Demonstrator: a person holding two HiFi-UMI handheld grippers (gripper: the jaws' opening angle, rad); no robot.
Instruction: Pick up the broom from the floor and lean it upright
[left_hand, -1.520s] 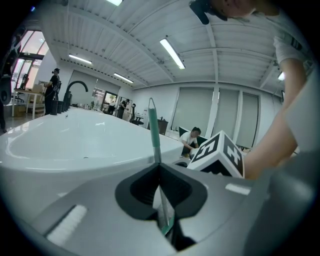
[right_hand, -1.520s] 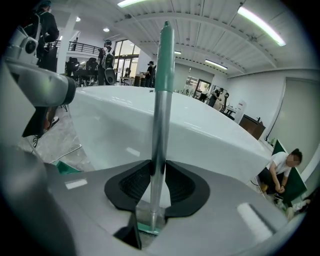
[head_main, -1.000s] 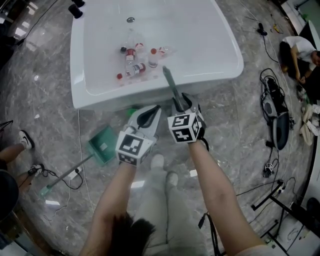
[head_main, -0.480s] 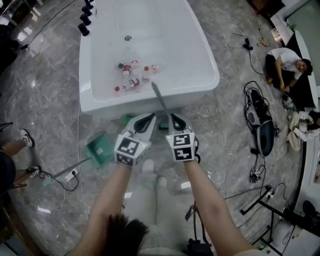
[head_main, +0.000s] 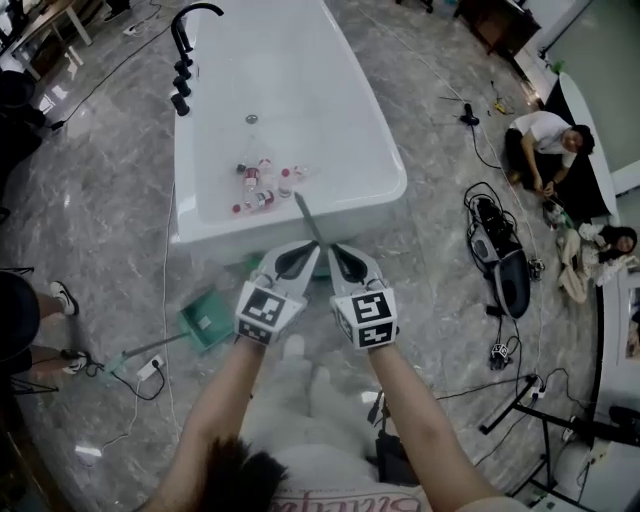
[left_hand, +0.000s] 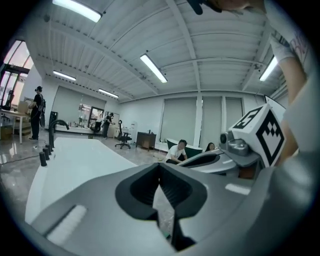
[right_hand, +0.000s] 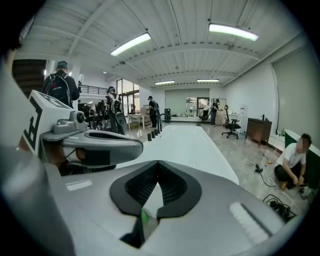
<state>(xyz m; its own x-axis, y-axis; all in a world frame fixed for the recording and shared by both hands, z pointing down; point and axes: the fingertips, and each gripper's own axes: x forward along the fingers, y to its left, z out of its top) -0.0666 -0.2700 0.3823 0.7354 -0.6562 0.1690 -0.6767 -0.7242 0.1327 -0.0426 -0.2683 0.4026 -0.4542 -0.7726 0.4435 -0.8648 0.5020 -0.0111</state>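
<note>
The broom's grey-green handle (head_main: 308, 218) slants up over the front rim of the white bathtub (head_main: 385, 200). Its lower part runs down between my two grippers, which are side by side. My right gripper (head_main: 333, 249) is shut on the handle. In the right gripper view its tips (right_hand: 159, 164) meet, with a green bit showing in the hollow behind them. My left gripper (head_main: 308, 247) is close on the left, jaws shut (left_hand: 160, 167), and I see nothing held in them. A green part, probably the broom head (head_main: 252, 263), shows low at the tub's base.
A green dustpan (head_main: 205, 318) with a long handle lies on the marble floor to the left. Several bottles (head_main: 262, 185) lie in the tub, and a black faucet (head_main: 185, 60) stands at its far end. Cables and gear (head_main: 500, 265) and seated people (head_main: 540, 145) are to the right. A person's shoe (head_main: 62, 297) is at left.
Both grippers have risen and drawn closer together. The broom handle has come up with the right gripper. The floor and tub now look farther below.
</note>
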